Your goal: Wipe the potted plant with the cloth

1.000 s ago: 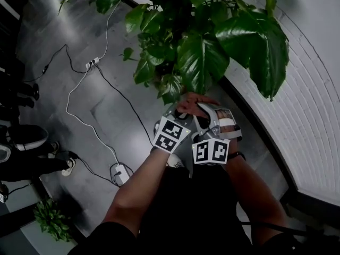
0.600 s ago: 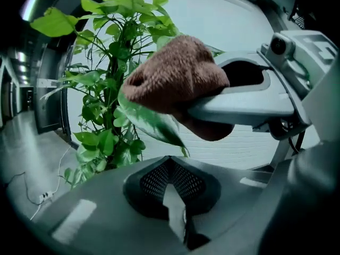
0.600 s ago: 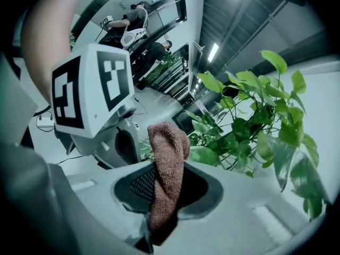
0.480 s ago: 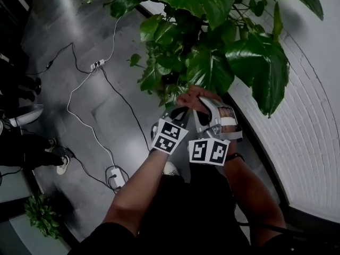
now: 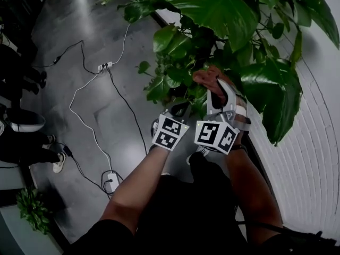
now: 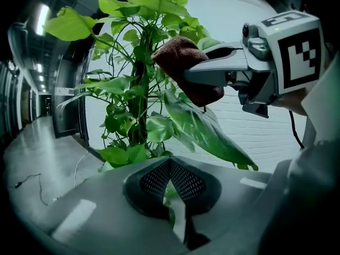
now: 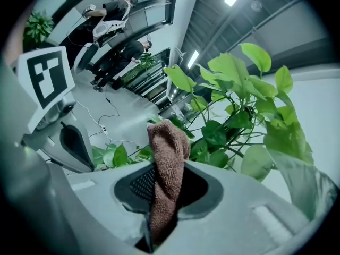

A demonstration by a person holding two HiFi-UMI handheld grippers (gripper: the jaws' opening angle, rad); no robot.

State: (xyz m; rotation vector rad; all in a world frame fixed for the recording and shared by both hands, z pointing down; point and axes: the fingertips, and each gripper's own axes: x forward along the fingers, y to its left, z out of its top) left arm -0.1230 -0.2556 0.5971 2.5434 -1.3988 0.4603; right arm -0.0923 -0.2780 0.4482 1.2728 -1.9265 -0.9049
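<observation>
brown cloth (image 7: 167, 169), green potted plant (image 5: 212, 4), white brick wall (image 5: 313, 158)

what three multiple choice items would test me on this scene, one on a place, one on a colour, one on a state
1. Where do the cables lie?
A on the floor
B on the brick wall
C over the top leaves

2. What colour is the cloth?
A white
B brown
C blue

3. How do the jaws of the right gripper stand?
A wide apart and empty
B shut on a leaf
C shut on the cloth

Key:
1 A, the head view shows the cables trailing over the grey floor.
2 B, the cloth shows brown in both gripper views.
3 C, the right gripper view shows the cloth pinched between the jaws.
</observation>
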